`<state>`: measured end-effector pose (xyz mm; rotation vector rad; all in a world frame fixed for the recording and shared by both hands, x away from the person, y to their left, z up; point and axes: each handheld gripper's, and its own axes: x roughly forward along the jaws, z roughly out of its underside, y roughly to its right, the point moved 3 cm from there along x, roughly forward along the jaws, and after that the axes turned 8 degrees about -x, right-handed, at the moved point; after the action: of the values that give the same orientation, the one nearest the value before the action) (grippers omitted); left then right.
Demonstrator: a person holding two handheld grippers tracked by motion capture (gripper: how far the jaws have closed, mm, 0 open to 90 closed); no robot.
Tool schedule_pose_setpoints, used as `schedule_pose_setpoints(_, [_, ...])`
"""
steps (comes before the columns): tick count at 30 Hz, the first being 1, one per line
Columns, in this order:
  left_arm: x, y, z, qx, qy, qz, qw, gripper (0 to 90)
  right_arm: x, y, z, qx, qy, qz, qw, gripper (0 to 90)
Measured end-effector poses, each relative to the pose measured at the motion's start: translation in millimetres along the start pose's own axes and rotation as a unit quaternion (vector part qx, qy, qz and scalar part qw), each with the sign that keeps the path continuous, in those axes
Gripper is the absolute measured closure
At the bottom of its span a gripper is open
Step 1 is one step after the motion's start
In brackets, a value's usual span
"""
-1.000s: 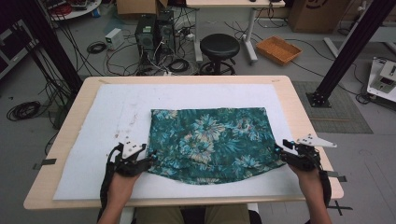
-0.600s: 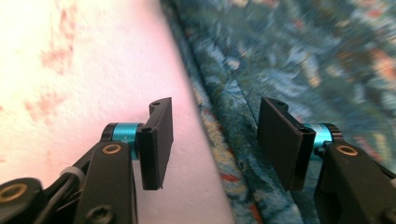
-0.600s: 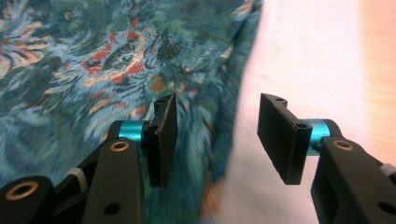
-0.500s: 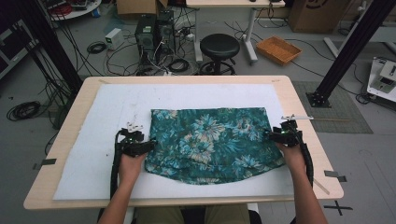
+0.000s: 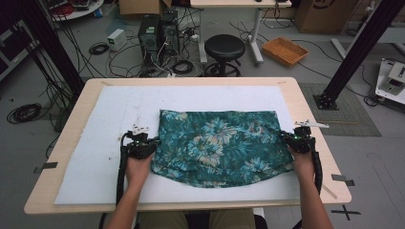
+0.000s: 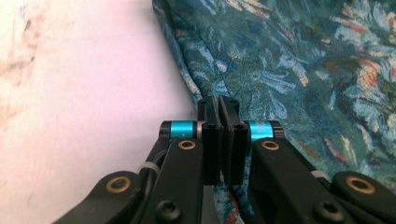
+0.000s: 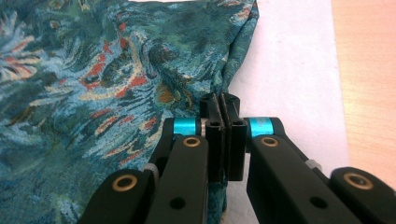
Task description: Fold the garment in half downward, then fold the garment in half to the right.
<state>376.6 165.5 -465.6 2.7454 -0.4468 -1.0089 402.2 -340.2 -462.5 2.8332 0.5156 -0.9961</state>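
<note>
The flowered cloth lies spread on the white mat, near the middle of your table. Your left gripper has just closed and pinches the cloth's left edge; your right gripper has likewise just closed on the right edge (fabric sits between each pair of jaws)

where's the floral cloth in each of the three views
High view: the floral cloth lies spread at the middle of the white mat, between the two grippers.
Left gripper view: it covers the upper right, its edge running down to the shut jaws of the left gripper.
Right gripper view: it covers the left and middle, its edge pinched in the right gripper.
Shared landmark: the white mat beside the cloth's edge.
</note>
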Motion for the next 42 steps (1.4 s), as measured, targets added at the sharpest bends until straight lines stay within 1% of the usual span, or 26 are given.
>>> schedule_pose_setpoints(2, [1.3,-0.3,0.1,0.003,-0.002,-0.005,1.0000,87.6,0.5,1.3,-1.3,0.001,0.005,-0.003,1.0000,89.9])
schedule_pose_setpoints(5, [1.5,-3.4,1.8,0.003,-0.002,-0.009,1.0000,88.2,3.5,-0.5,-3.2,-0.013,0.001,-0.005,0.9999,89.0])
schedule_pose_setpoints(6, [1.6,-5.6,2.2,-0.007,0.001,-0.008,0.9999,88.2,4.9,-0.2,-3.5,-0.017,0.000,-0.006,0.9998,88.3])
schedule_pose_setpoints(7, [1.1,-6.3,2.2,-0.009,0.001,-0.006,0.9999,88.2,5.7,-0.2,-3.3,-0.015,-0.002,-0.007,0.9999,87.5])
schedule_pose_setpoints(9, [-0.8,-4.1,2.7,0.006,0.007,-0.001,1.0000,86.3,5.8,1.5,-2.6,-0.016,-0.004,-0.006,0.9998,80.7])
schedule_pose_setpoints(10, [-2.6,-3.9,3.0,0.009,0.011,0.007,0.9999,82.2,4.3,2.1,-2.6,-0.015,-0.002,-0.006,0.9999,72.6])
schedule_pose_setpoints(11, [-2.6,-3.9,3.0,0.009,0.011,0.007,0.9999,77.1,2.1,3.0,-2.9,-0.013,0.004,-0.007,0.9999,64.7])
schedule_pose_setpoints(12, [-5.2,-4.4,2.8,0.011,0.020,0.016,0.9996,77.1,2.1,3.0,-2.9,-0.013,0.004,-0.007,0.9999,64.7])
schedule_pose_setpoints(13, [-9.0,-5.3,1.7,0.012,0.037,0.026,0.9989,68.8,-0.8,4.2,-3.3,-0.013,0.014,-0.011,0.9998,57.7])
schedule_pose_setpoints(14, [-13.0,-6.4,0.6,0.015,0.051,0.040,0.9978,55.6,-8.8,6.0,-4.2,-0.023,0.036,-0.018,0.9989,44.1])
schedule_pose_setpoints(15, [-20.4,-7.8,-1.8,0.019,0.085,0.068,0.9939,50.1,-11.5,6.2,-4.3,-0.030,0.041,-0.024,0.9984,40.0])
schedule_pose_setpoints(17, [-29.4,-9.1,-4.8,0.019,0.113,0.094,0.9889,39.4,-18.4,4.8,-3.9,-0.049,0.053,-0.049,0.9961,33.9])
schedule_pose_setpoints(18, [-33.4,-10.1,-6.2,0.018,0.121,0.098,0.9876,35.1,-22.2,3.0,-3.5,-0.060,0.059,-0.059,0.9947,29.7])
schedule_pose_setpoints(20, [-38.6,-11.1,-8.2,0.021,0.129,0.098,0.9865,22.5,-29.2,-0.4,-2.6,-0.085,0.067,-0.067,0.9919,26.3])
schedule_pose_setpoints(21, [-38.6,-11.1,-8.2,0.021,0.129,0.098,0.9865,19.8,-32.8,-2.2,-2.1,-0.095,0.072,-0.072,0.9903,22.7])
schedule_pose_setpoints(22, [-43.0,-11.8,-9.4,0.023,0.134,0.108,0.9849,19.8,-36.1,-4.1,-1.6,-0.098,0.077,-0.072,0.9895,20.7])
schedule_pose_setpoints(23, [-44.4,-11.8,-9.8,0.028,0.134,0.110,0.9844,19.8,-39.2,-5.6,-1.3,-0.100,0.084,-0.079,0.9883,20.6])
schedule_pose_setpoints(25, [-45.4,-11.1,-9.8,0.030,0.133,0.111,0.9844,19.8,-44.3,-9.1,-0.4,-0.109,0.097,-0.091,0.9851,20.6])
schedule_pose_setpoints(26, [-46.4,-10.7,-9.7,0.034,0.133,0.110,0.9844,19.8,-44.3,-9.1,-0.4,-0.109,0.097,-0.091,0.9851,20.6])
schedule_pose_setpoints(27, [-47.8,-10.0,-9.5,0.038,0.134,0.111,0.9840,19.8,-47.9,-13.3,-0.1,-0.122,0.101,-0.097,0.9825,20.6])
schedule_pose_setpoints(28, [-48.6,-9.6,-9.5,0.040,0.136,0.112,0.9836,19.8,-47.9,-13.3,-0.1,-0.122,0.101,-0.097,0.9825,20.6])
schedule_pose_setpoints(29, [-50.3,-9.4,-9.4,0.043,0.137,0.111,0.9833,19.8,-50.0,-16.3,-0.7,-0.133,0.104,-0.096,0.9810,20.6])
schedule_pose_setpoints(33, [-56.7,-7.5,-8.7,0.050,0.143,0.117,0.9815,19.8,-53.6,-20.9,-2.7,-0.137,0.106,-0.093,0.9805,20.6])
schedule_pose_setpoints(37, [-59.7,-6.7,-7.4,0.057,0.142,0.117,0.9813,19.8,-57.2,-22.8,-3.2,-0.132,0.116,-0.084,0.9809,20.6])
schedule_pose_setpoints(41, [-61.0,-5.7,-5.5,0.062,0.141,0.117,0.9811,19.8,-58.1,-25.7,0.2,-0.128,0.116,-0.083,0.9814,20.6])
schedule_pose_setpoints(42, [-61.3,-4.7,-4.2,0.072,0.141,0.118,0.9802,19.8,-57.8,-27.0,2.2,-0.130,0.117,-0.081,0.9812,20.6])
